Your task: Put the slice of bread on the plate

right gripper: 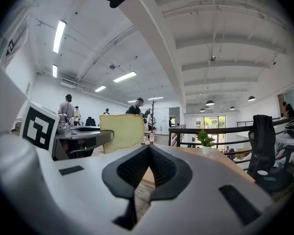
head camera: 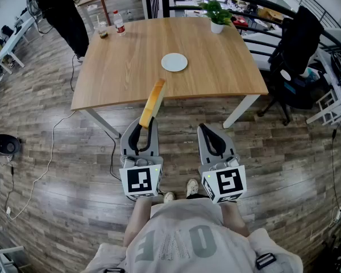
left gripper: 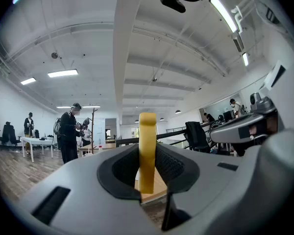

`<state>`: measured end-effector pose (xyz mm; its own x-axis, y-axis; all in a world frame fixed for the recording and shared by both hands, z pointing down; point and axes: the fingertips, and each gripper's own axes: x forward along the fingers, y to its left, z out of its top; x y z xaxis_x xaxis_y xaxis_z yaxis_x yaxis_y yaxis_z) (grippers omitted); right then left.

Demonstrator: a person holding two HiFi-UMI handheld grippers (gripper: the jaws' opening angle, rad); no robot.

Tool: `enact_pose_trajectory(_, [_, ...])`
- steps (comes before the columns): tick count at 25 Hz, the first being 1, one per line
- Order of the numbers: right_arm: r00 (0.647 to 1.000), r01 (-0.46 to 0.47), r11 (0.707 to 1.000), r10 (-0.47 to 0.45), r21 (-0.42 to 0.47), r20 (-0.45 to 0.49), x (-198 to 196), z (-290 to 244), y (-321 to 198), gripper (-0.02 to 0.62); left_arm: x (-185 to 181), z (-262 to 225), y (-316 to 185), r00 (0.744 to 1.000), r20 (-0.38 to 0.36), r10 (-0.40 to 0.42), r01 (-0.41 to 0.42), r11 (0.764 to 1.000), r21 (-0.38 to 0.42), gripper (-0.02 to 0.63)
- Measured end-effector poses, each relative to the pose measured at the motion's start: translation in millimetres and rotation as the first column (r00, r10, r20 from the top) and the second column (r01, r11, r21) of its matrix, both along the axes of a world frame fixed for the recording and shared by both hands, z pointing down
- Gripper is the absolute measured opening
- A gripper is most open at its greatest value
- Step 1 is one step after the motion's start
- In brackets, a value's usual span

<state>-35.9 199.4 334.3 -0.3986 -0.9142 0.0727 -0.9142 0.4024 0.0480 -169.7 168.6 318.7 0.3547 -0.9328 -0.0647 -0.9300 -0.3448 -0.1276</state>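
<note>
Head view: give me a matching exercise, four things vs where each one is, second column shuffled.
Things
1. slice of bread
2. plate
3. potted plant
4. bottle

Places
A. far right part of the table
B. empty, near the table's middle
C. far left part of the table, beside a glass
D. clamped upright in the left gripper

Pairs: 1-D, 2-B, 3-A, 4-C
</note>
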Motion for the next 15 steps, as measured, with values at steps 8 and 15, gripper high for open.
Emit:
enact_pose_trajectory(8, [1.000, 0.016, 1.000, -0.016, 0.003, -0.002, 4, 2, -1, 0.017, 3, 2, 0, 1.000, 0.015, -0.004, 0.004, 1.000, 0.002, 0.089])
enact_pose_trajectory(15, [0.995, 0.086, 0.996, -0.084, 0.038, -0.049, -6, 4, 2, 0.017, 3, 5, -1, 0.999, 0.030, -0.020, 0.020, 1.000, -0.002, 0.089])
